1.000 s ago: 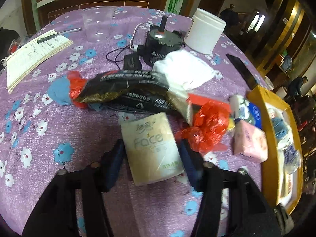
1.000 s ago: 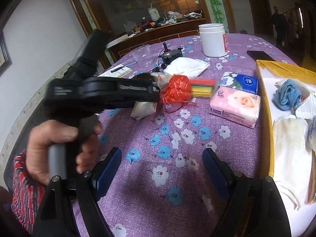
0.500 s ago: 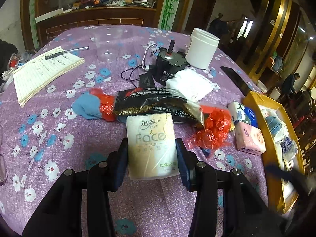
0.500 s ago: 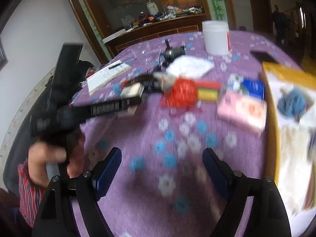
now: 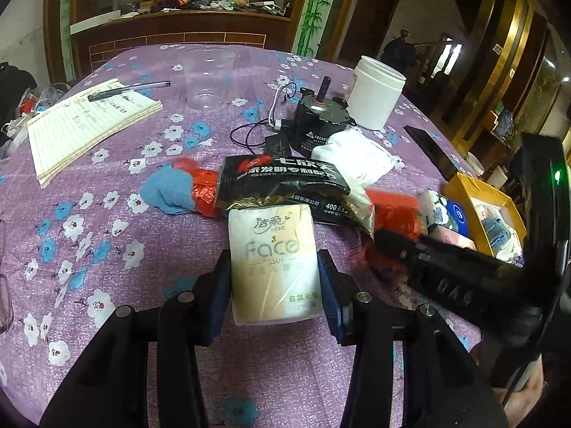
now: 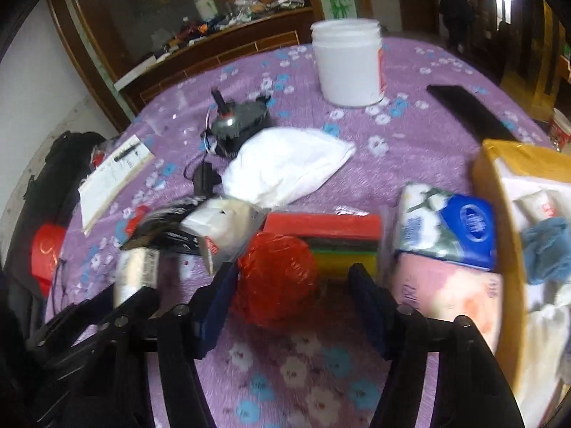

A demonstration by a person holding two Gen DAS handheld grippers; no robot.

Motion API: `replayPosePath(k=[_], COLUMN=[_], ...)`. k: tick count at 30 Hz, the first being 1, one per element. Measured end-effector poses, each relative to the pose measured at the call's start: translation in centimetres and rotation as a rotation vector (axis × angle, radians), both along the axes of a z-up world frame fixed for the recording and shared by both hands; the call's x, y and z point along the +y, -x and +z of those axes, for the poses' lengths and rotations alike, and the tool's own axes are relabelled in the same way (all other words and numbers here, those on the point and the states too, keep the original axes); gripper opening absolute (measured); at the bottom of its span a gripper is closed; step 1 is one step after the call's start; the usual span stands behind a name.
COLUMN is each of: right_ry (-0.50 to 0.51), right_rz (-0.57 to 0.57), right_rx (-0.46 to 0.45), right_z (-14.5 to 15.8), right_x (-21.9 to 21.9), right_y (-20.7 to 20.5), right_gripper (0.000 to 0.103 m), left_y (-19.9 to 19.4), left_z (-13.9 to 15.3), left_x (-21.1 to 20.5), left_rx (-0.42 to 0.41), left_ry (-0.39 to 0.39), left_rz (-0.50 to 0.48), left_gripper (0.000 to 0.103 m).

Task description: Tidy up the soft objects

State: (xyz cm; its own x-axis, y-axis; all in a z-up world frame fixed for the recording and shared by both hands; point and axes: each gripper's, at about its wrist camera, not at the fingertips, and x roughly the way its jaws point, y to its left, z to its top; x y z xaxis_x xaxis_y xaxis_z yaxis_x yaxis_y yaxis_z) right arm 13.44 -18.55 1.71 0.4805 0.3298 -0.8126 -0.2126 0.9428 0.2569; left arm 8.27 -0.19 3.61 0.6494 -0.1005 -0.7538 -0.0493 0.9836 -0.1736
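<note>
Left wrist view: the left gripper [image 5: 273,278] is clamped on the tissue pack [image 5: 274,262], held near, ready for the yellow box [image 5: 460,192] at right.
Right wrist view: the right gripper [image 6: 291,297] is closing around the red bag [image 6: 278,276]; contact cannot be told.

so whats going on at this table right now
A person is sorting soft things on a purple flowered table, with a hand-held gripper in each hand. The left hand-held gripper is clamped on a pack of Face tissue. The right hand-held gripper is closing around a crumpled red plastic bag, not yet pinching it. A yellow box at the right already holds cloths.
</note>
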Motion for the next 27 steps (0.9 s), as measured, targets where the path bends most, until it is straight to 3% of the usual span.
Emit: replayPosePath(k=[1,4,9,15,19,27], right_ry=[0.006,-0.027,-0.016,-0.148,-0.222,-0.234], right_rz=[0.014,0.051,0.044,0.06,0.081,0.1], right_rx=[0.001,-0.031,-0.261,-0.207,-0.23,-0.239], right_z=[-0.5,0.1,3.5,2.9,3.9,4.4], right_x=[0.3,0.5,-0.6,-2.2,-2.7,-2.4], right_y=[-0.1,1.6,5.3,4.5,5.0,5.3], right_gripper=[0.042,0.042,0.042,0.042,0.042,0.042], left_y=[0.0,0.3,1.0,1.8,2.3,2.7], left_z=[0.0,0.3,0.8,1.4,1.8,1.8], left_x=[0.0,-0.4,-1.9,-3.7,-4.2,-4.9], left_rx=[-0.002,-0.02,-0.067,-0.142,-0.19,-0.256], left_ry=[-0.001,-0.012,-0.043,-0.126,-0.172,-0.295], left_rz=[-0.001,-0.012,-0.065,-0.103,-0.099,-0.061], left_gripper=[0.043,0.043,0.043,0.043,0.043,0.043])
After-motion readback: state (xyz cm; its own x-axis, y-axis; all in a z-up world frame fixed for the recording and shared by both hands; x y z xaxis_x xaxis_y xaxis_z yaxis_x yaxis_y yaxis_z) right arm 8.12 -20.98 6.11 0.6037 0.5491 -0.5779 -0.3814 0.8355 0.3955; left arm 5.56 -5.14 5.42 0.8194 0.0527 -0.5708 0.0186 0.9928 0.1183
